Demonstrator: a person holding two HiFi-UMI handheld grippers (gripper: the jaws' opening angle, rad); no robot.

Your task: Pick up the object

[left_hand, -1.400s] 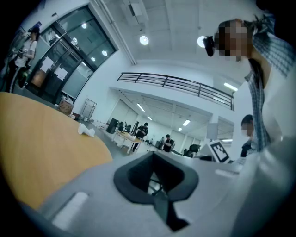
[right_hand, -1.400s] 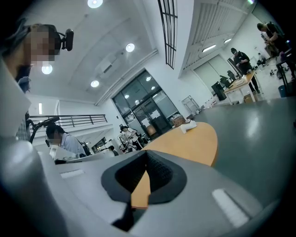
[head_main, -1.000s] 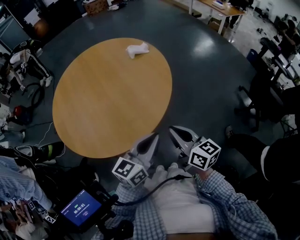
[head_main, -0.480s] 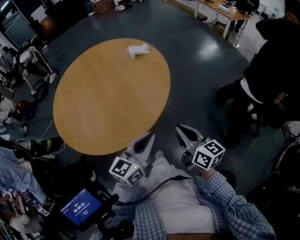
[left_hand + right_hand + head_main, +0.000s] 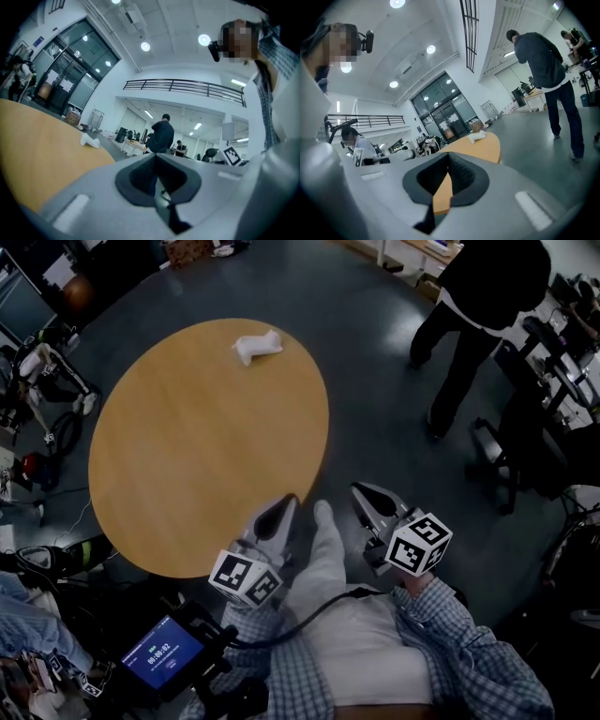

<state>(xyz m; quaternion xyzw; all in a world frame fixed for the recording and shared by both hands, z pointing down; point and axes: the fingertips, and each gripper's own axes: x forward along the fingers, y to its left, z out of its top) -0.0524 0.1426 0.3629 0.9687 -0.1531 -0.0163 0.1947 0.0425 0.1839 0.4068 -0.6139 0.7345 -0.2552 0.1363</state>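
A small white crumpled object (image 5: 256,346) lies near the far edge of a round wooden table (image 5: 187,446). My left gripper (image 5: 284,504) is held low by my body, just past the table's near edge, far from the object. It is shut with nothing in it. My right gripper (image 5: 367,492) hangs over the grey floor to the right of the table, also shut and empty. In the left gripper view, the object (image 5: 89,140) shows far off beyond the closed jaws. The right gripper view has the object (image 5: 477,136) small at the table's far end.
A person in black (image 5: 478,296) walks on the floor at the upper right. Office chairs and desks (image 5: 553,362) stand along the right side. Equipment and cables (image 5: 37,390) crowd the left. A handheld screen (image 5: 164,652) sits at the lower left by my body.
The person in black has walked from the right side toward the far upper right. My leg has stepped forward between the grippers. Both grippers stay shut and hardly move.
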